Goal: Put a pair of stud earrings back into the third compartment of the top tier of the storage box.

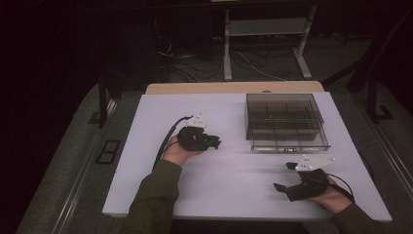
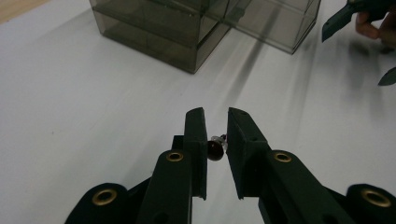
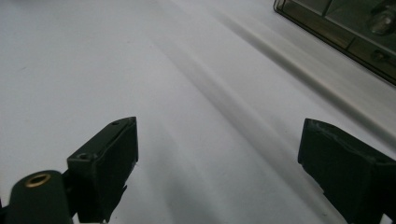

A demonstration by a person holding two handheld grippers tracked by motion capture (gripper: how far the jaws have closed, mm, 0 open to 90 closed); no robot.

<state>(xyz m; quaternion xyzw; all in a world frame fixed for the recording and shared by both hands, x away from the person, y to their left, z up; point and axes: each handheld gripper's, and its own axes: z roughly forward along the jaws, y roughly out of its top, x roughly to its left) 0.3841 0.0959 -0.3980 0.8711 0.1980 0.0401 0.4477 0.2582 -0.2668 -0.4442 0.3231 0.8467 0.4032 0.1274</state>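
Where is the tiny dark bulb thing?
In the left gripper view, the small bulb sits pinched between the left tongs, above the white table.

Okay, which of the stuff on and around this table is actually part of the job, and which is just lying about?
Part of the job:
- small dark bulb-like part, clamped in the left hand-held gripper
- smoky clear compartment box
- right hand-held gripper, open and holding nothing
- white table

Just lying about:
- cables on the floor
- metal stand legs behind the table

Left tongs (image 1: 217, 143) and right tongs (image 1: 285, 176) flank a smoky compartment box (image 1: 284, 121) on the white table (image 1: 160, 117).
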